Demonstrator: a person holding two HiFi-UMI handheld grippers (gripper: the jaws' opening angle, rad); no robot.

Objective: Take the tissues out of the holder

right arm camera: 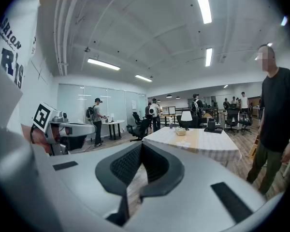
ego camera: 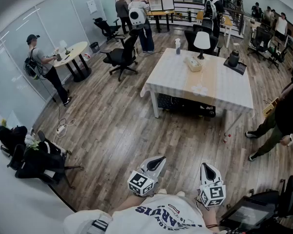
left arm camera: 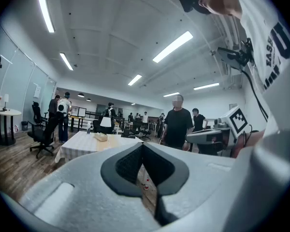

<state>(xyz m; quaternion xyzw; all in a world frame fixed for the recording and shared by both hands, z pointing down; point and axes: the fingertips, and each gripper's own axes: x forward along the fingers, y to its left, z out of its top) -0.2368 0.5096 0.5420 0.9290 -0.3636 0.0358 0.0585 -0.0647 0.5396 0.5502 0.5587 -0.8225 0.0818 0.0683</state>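
Head view puts the bench (ego camera: 172, 78) well ahead of the person, across a wide stretch of wood floor (ego camera: 122, 130), so the task has not really begun: this is the approach step. The tissue holder (ego camera: 194, 64) sits on the far half of the bench, just in front of the white lamp (ego camera: 201, 41) and to the right of the bottle (ego camera: 177, 46). It is too small from here to tell whether tissues stick out of its top.

The 2 tongs hang close to the person's body, far from the bench and aimed roughly toward it. The left tongs (ego camera: 160, 159) are clenched on nothing: in the left gripper view their tips meet (left arm camera: 143, 146) with only floor showing through the gap behind them, and the holder (left arm camera: 101, 137) is a small shape on the bench in the distance. The right tongs (ego camera: 207, 166) are likewise clenched and empty, tips together (right arm camera: 141, 146) in the right gripper view, with the holder (right arm camera: 181, 132) far off on the bench.

The next move, as I judge it, calls for walking up to the near edge of the bench, then releasing 1 set of tongs to pinch the top tissue while the other steadies the holder against the bench so that it does not lift along with the tissue.
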